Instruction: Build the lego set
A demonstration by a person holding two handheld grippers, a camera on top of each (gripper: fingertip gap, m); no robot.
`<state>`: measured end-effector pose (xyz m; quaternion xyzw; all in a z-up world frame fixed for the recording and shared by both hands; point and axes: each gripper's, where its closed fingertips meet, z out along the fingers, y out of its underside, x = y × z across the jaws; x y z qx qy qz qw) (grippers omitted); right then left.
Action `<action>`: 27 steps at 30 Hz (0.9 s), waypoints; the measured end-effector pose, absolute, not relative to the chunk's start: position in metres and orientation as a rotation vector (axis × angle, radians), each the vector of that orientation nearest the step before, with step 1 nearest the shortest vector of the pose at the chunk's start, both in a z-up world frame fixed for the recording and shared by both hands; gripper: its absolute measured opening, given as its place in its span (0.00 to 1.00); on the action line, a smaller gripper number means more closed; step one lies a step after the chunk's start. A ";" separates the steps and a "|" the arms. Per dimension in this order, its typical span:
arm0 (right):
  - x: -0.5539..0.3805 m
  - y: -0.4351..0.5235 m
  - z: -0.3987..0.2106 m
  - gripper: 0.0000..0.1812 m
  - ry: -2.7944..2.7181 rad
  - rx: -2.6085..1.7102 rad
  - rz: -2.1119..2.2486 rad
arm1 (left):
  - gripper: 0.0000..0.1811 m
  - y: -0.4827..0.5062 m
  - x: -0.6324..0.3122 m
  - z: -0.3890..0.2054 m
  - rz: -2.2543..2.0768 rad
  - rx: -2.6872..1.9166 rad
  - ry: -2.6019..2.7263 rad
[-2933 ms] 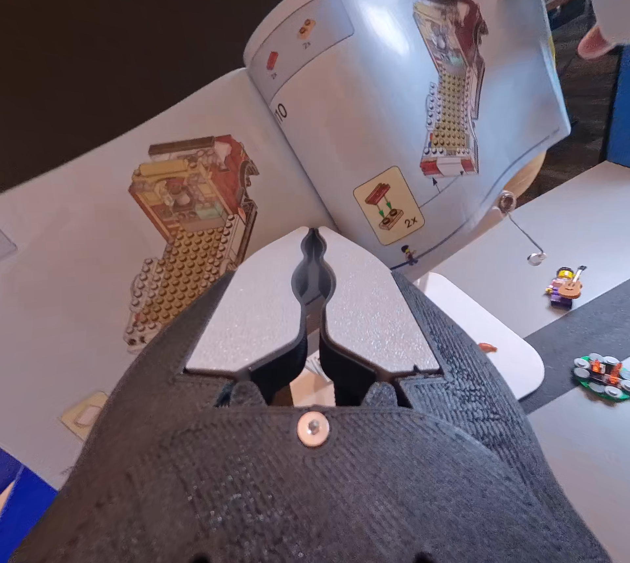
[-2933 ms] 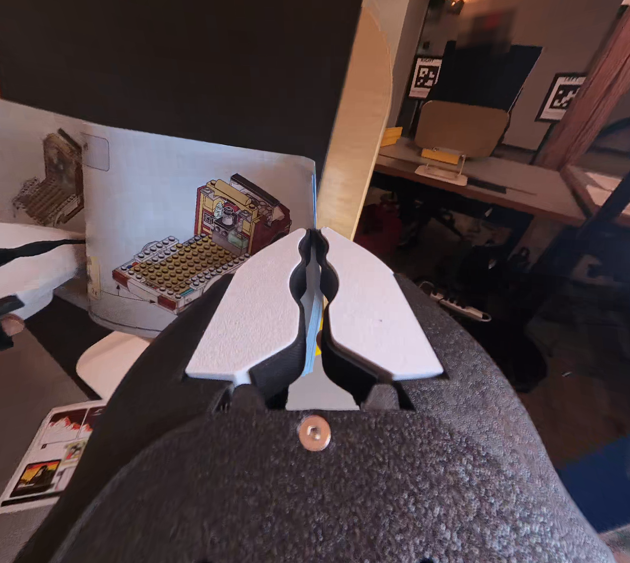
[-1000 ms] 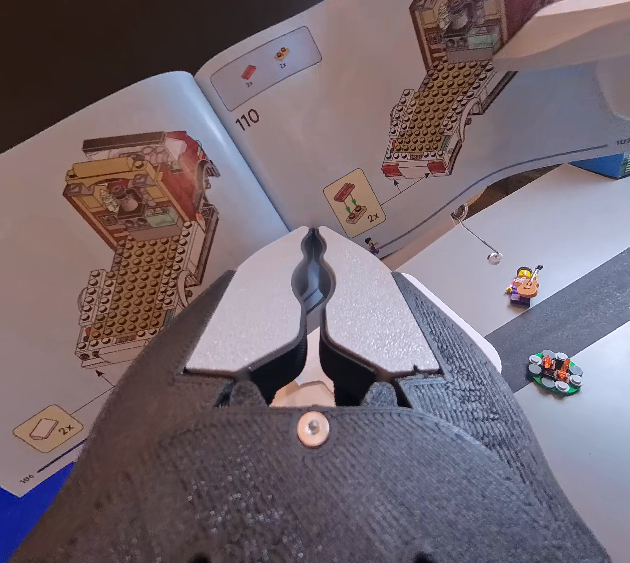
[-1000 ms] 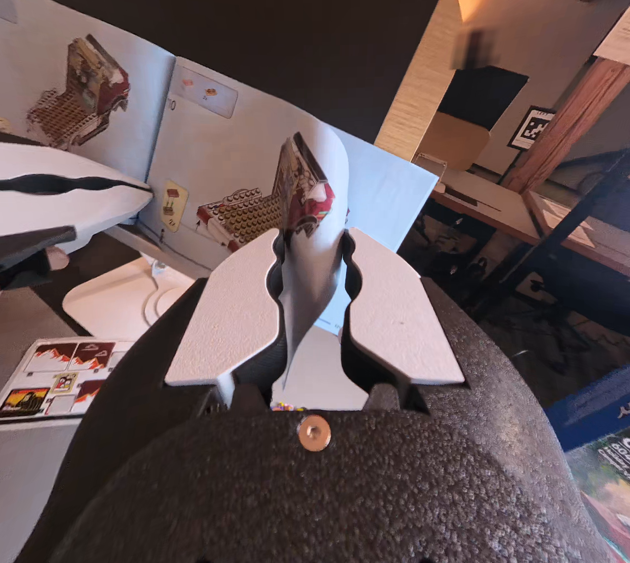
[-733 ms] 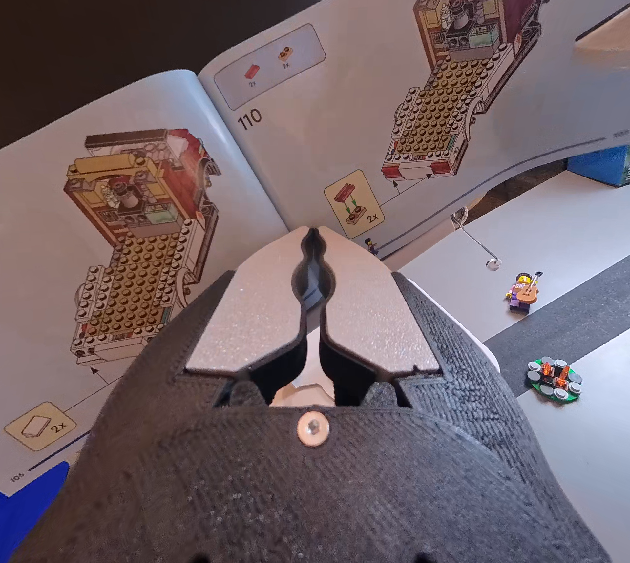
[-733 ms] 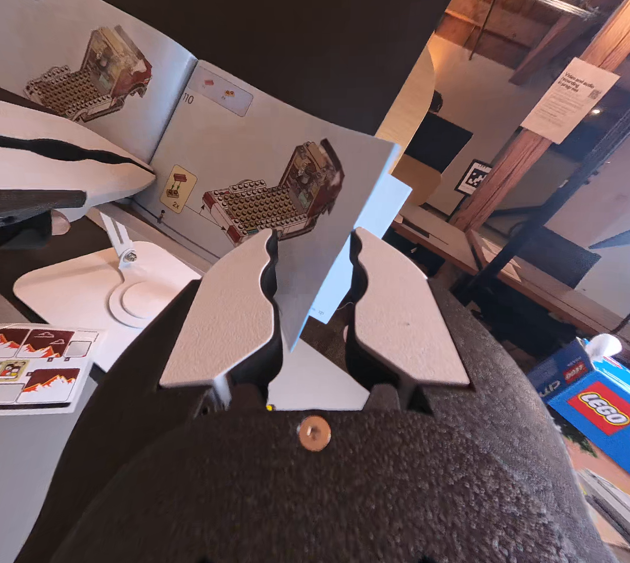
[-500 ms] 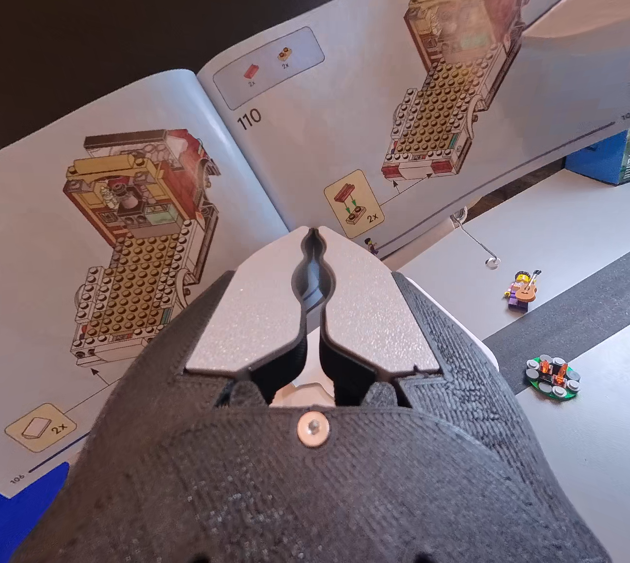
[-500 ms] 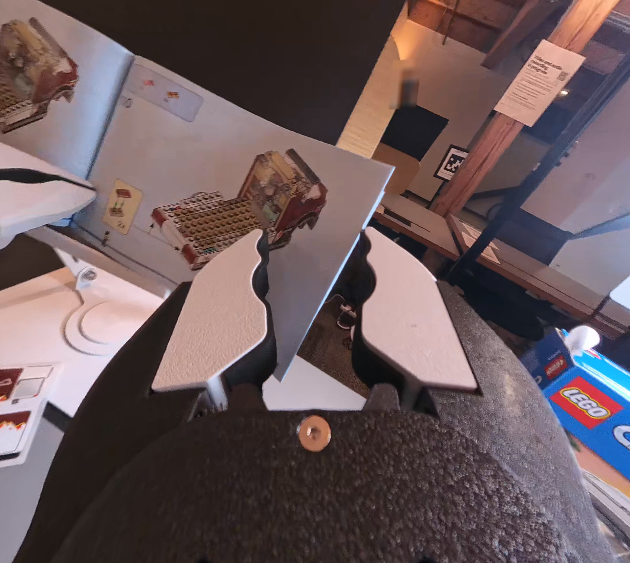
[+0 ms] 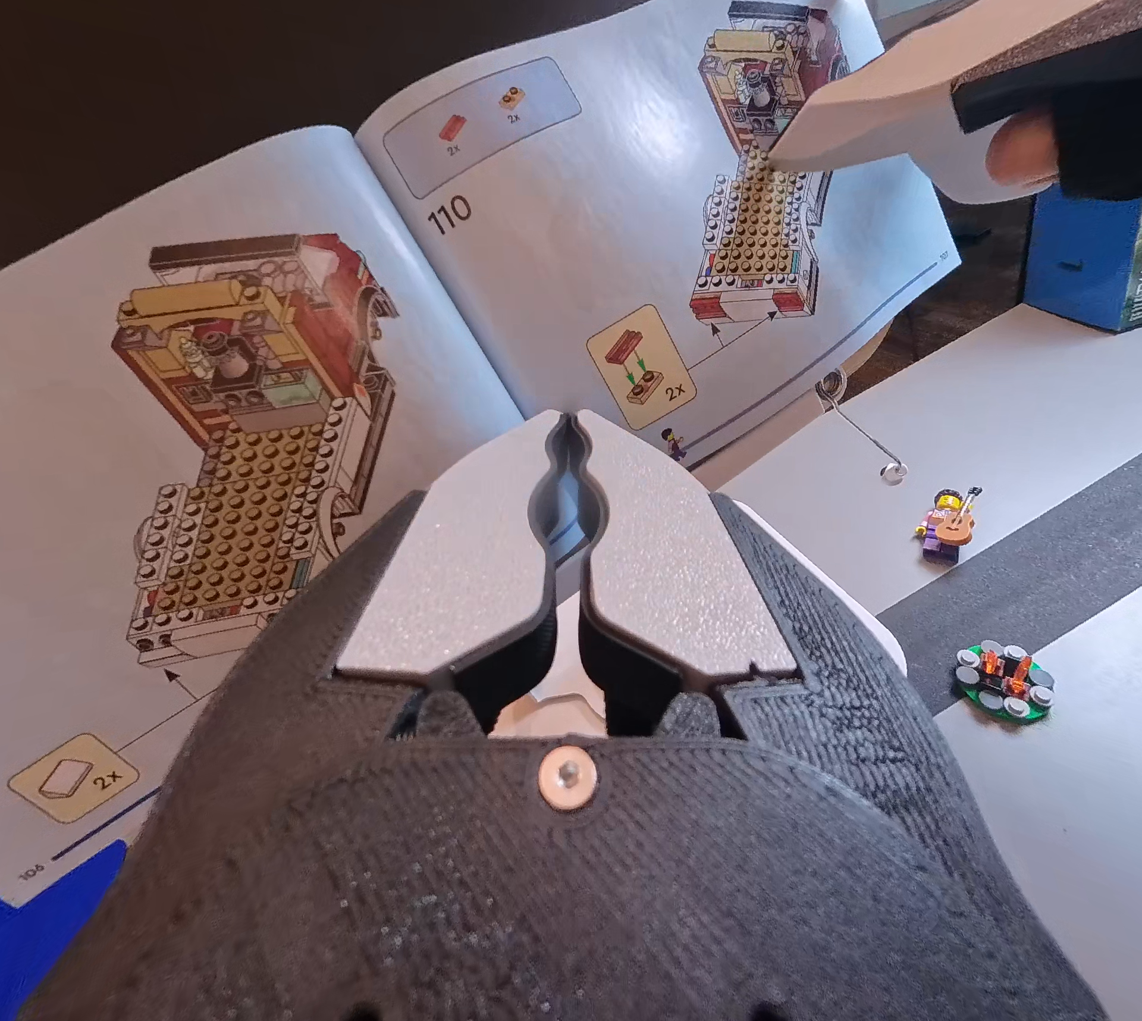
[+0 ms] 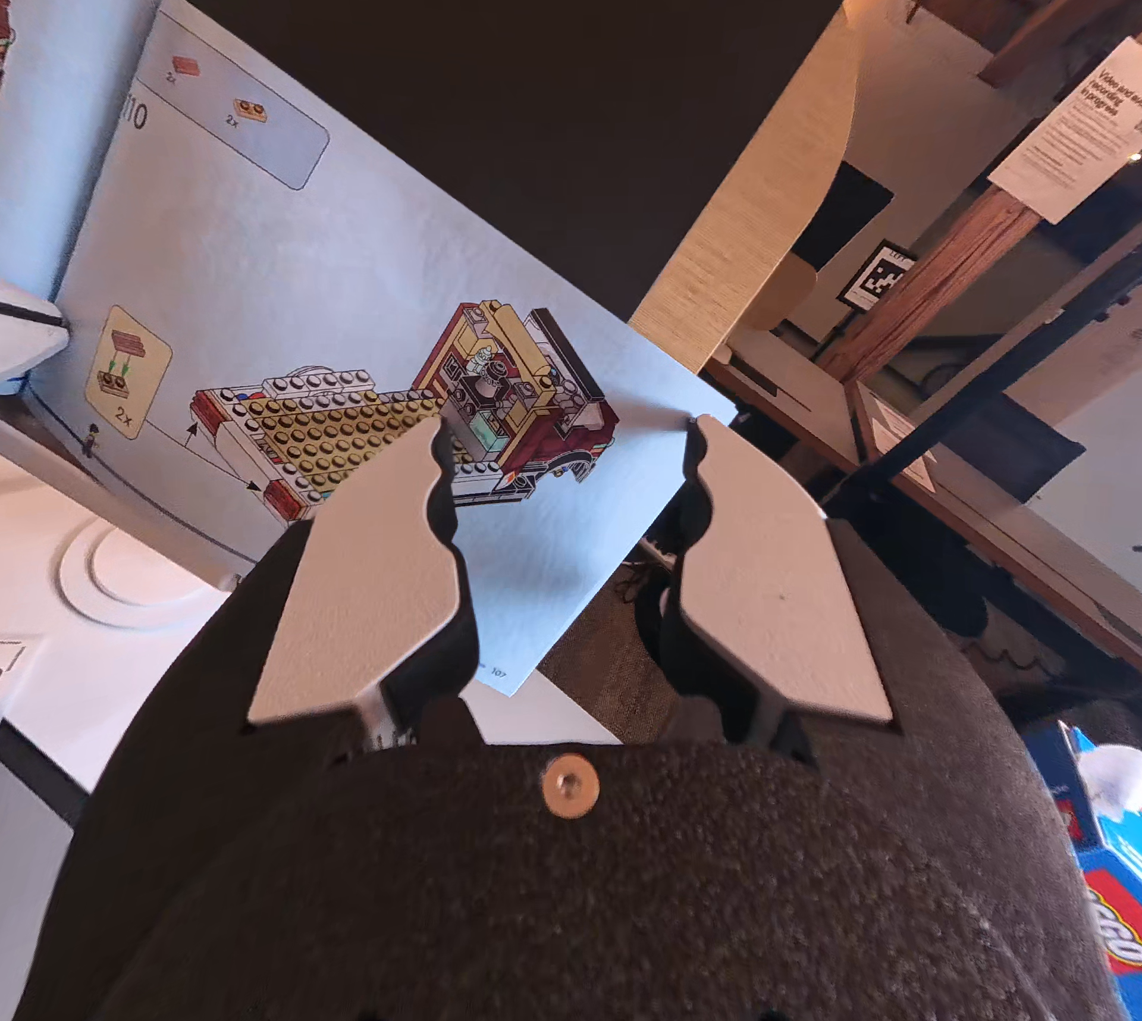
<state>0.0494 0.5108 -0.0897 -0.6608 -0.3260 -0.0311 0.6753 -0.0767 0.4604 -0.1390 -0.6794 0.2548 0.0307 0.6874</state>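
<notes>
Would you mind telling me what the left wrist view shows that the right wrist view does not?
Only the left wrist view shows the minifigure with a guitar, the round green campfire piece and the booklet's left-hand page. Only the right wrist view shows the wooden post with a paper notice and the desks behind. Both show the open instruction booklet, the shut left tool and the open right tool at the page.

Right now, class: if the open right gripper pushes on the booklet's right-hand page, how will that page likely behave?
The page probably flops and bends rather than resisting: it is thin paper that already curves away from the spine. It looks light, so a nudge from the right gripper would likely swing it. Its free outer corner may curl or crease, since nothing supports it there.
</notes>
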 end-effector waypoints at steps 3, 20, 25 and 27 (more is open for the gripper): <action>0.051 0.508 -0.088 0.28 -0.726 -1.454 -0.089 | 0.00 0.460 -0.077 -0.139 0.072 -1.517 0.573; 0.055 0.508 -0.085 0.17 -0.707 -1.466 -0.109 | 0.00 0.460 -0.076 -0.139 0.073 -1.516 0.575; 0.053 0.504 -0.084 0.07 -0.711 -1.466 -0.067 | 0.00 0.460 -0.076 -0.140 0.070 -1.518 0.576; 0.050 0.497 -0.085 0.07 -0.727 -1.438 -0.077 | 0.00 0.460 -0.076 -0.140 0.067 -1.518 0.577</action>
